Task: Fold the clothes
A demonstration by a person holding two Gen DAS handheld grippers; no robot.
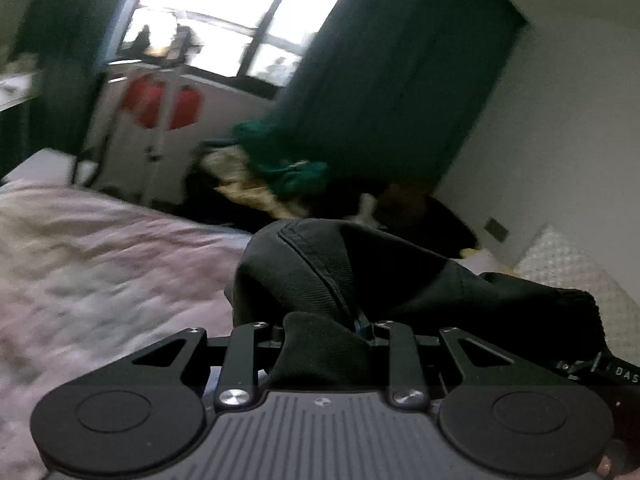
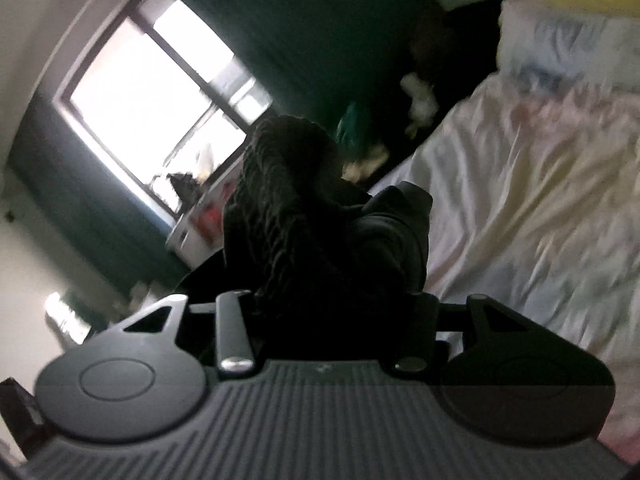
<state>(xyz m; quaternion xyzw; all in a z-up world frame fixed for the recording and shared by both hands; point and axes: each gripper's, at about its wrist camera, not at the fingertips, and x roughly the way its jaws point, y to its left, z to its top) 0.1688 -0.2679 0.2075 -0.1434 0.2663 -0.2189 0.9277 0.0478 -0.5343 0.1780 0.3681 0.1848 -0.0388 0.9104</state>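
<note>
Black fabric of the garment (image 1: pixel 320 276) bunches in my left tongs (image 1: pixel 324 332), clamped tight, raised above the pink bed (image 1: pixel 100 248). My right tongs (image 2: pixel 340 304) pinch its ribbed hem (image 2: pixel 280 184), lifted beside the bed.

Both tongs, left (image 1: pixel 326 330) and right (image 2: pixel 332 304), are clamped on bunched dark garment (image 1: pixel 360 272).

1. The right gripper (image 2: pixel 336 300) is clamped on a bunched-up black garment with a ribbed knit edge (image 2: pixel 292 200); the fabric pretty much hides the fingers.
2. To the right there's a bed with a wrinkled pale pink-and-cream cover (image 2: pixel 520 184).
3. Behind: a bright window (image 2: pixel 148 92) between dark green curtains (image 2: pixel 320 40), all blurry.
</note>
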